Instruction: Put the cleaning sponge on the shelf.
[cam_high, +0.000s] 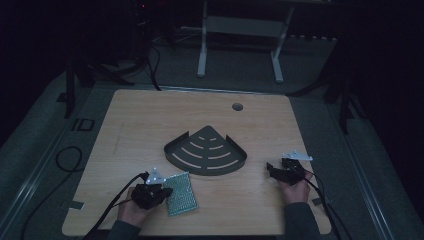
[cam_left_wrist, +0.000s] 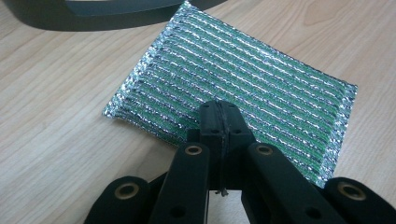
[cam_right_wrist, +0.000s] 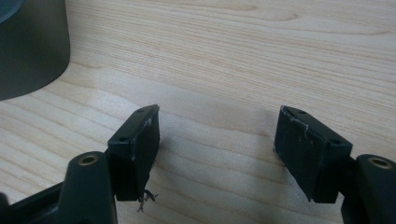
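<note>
High view: a green metallic scouring pad (cam_high: 181, 193) is seen near the table's (cam_high: 150, 115) front edge, left of centre, with the left gripper (cam_high: 162, 192) at its left side; a dark corner shelf (cam_high: 205, 151) lies mid-table, the right gripper (cam_high: 270, 168) near the front right.

Left gripper view: the jaws are pressed together over the pad's (cam_left_wrist: 243, 88) near edge; whether it is pinched cannot be told.

Right gripper view: the jaws are held wide apart over bare wood.

High view: dim, surroundings near black. Gripper views: bright, evenly lit, sharp; soft shadows; sparkle on scouring pad (cam_left_wrist: 233, 88).
</note>
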